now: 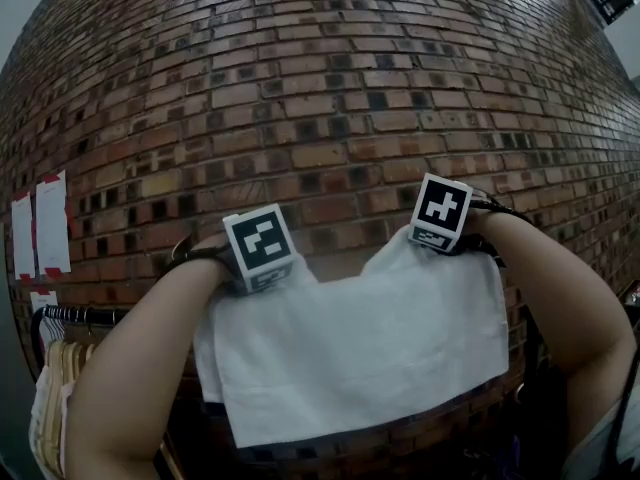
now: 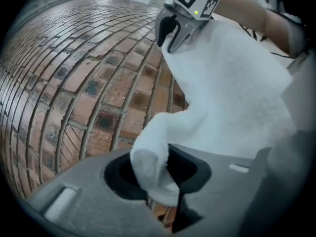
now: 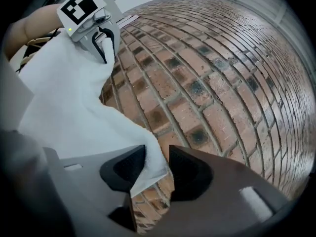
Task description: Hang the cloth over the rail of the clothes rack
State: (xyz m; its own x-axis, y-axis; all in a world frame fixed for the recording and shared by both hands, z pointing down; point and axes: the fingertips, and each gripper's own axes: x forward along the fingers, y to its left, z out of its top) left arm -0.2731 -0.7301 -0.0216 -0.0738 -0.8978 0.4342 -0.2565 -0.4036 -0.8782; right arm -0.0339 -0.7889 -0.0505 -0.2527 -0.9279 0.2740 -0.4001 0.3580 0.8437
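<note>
Head view first: a white rectangular terry cloth (image 1: 370, 348) hangs spread out flat in front of the red-brown brick wall (image 1: 320, 88). The left gripper (image 1: 262, 256) is at its upper left corner, the right gripper (image 1: 440, 218) at its upper right, and both marker cubes face the camera. Whatever carries the cloth's top edge is hidden behind it. Low on the left, a stretch of black metal rail (image 1: 85, 315) peeks out with pale wooden hangers (image 1: 60, 368) beneath it. White paper sheets (image 1: 50, 223) are stuck to the wall above.

Over to the left gripper view: the left gripper (image 2: 158, 174) has its jaws partly apart. A rolled corner of the cloth (image 2: 232, 98) sits in the gap, with dark space on both sides, so it isn't pinched. From there the cloth stretches up to the right gripper (image 2: 172, 33), which sits at the far corner.

Now the right gripper view: the right gripper (image 3: 157, 169) has its jaws clearly apart. The cloth's (image 3: 74, 102) corner lies against the left-hand pad and clear of the other one, so there's no squeeze here either. Across the sagging top edge, the left gripper (image 3: 102, 44) has cloth between its tips, with brick behind everything.
</note>
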